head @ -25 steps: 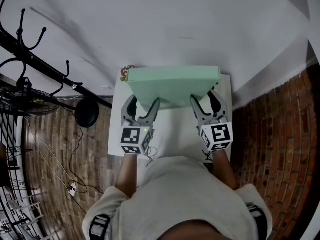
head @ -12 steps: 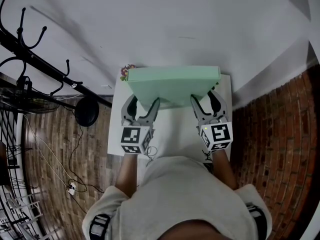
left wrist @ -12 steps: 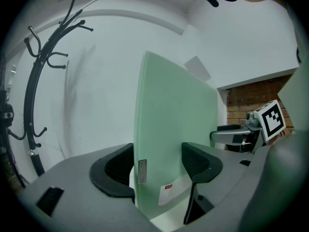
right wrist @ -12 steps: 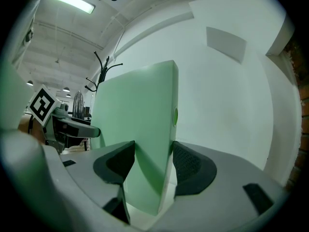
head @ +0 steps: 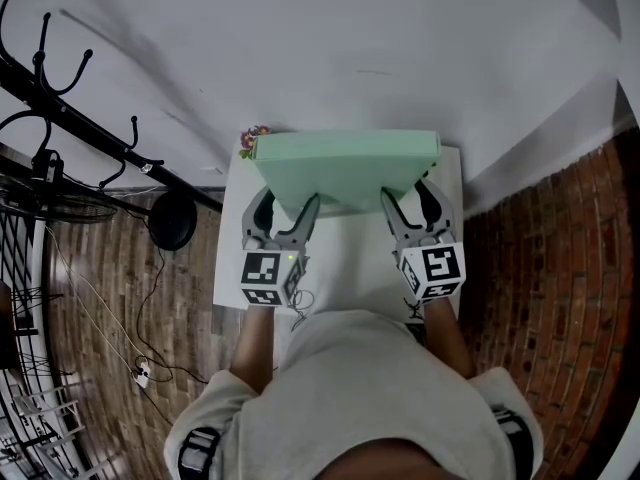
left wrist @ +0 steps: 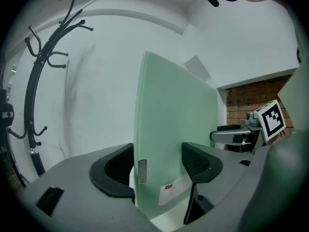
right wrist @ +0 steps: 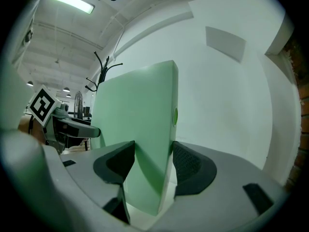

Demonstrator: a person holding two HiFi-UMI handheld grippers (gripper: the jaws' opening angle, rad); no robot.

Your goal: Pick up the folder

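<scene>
A pale green box folder (head: 345,168) stands upright on a small white table (head: 345,263), its broad face turned toward me. In the head view my left gripper (head: 287,206) straddles its lower left corner. My right gripper (head: 407,194) straddles the lower right corner. In the left gripper view the folder (left wrist: 174,120) fills the gap of the left gripper (left wrist: 157,161), and both pads lie against it. The right gripper view shows the folder (right wrist: 140,120), its spine to the right, pinched in the right gripper (right wrist: 153,159). Whether its base touches the table I cannot tell.
A white wall rises just behind the table. A black coat rack (head: 70,118) and a round black base (head: 172,223) stand to the left, with cables (head: 140,373) on the wood floor. Something small and colourful (head: 254,138) sits at the table's back left corner. Brick-patterned floor (head: 560,288) lies to the right.
</scene>
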